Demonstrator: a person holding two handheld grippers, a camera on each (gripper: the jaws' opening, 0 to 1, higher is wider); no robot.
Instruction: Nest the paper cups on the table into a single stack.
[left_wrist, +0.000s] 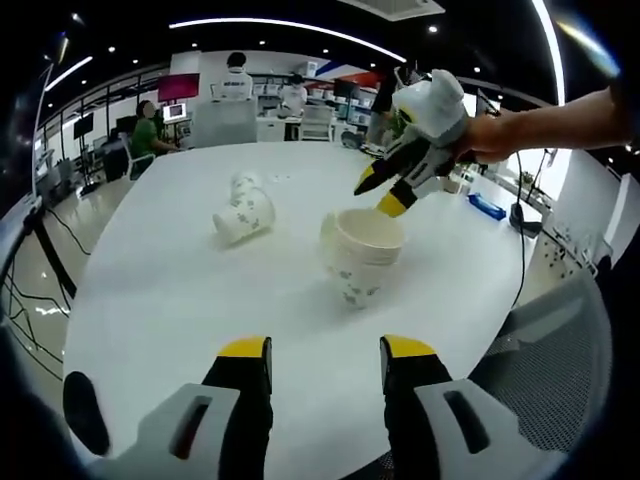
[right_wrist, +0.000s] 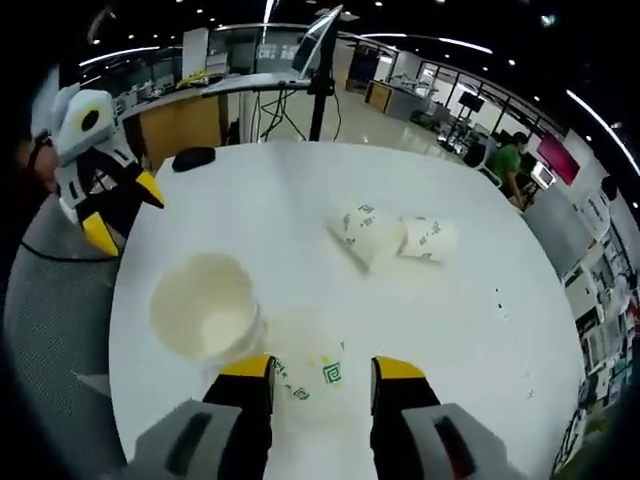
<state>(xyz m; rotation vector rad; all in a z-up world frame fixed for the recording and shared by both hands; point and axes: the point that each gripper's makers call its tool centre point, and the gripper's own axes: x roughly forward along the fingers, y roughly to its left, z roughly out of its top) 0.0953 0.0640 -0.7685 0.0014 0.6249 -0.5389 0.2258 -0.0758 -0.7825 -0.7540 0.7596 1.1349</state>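
Round white table across both views, upright stack of white paper cups with green print at centre of my left gripper view, two more printed cups lying nested on their sides left of centre, my left gripper spread open and empty at bottom, my right gripper open above the stack's rim.

No text legible — cup prints unreadable.
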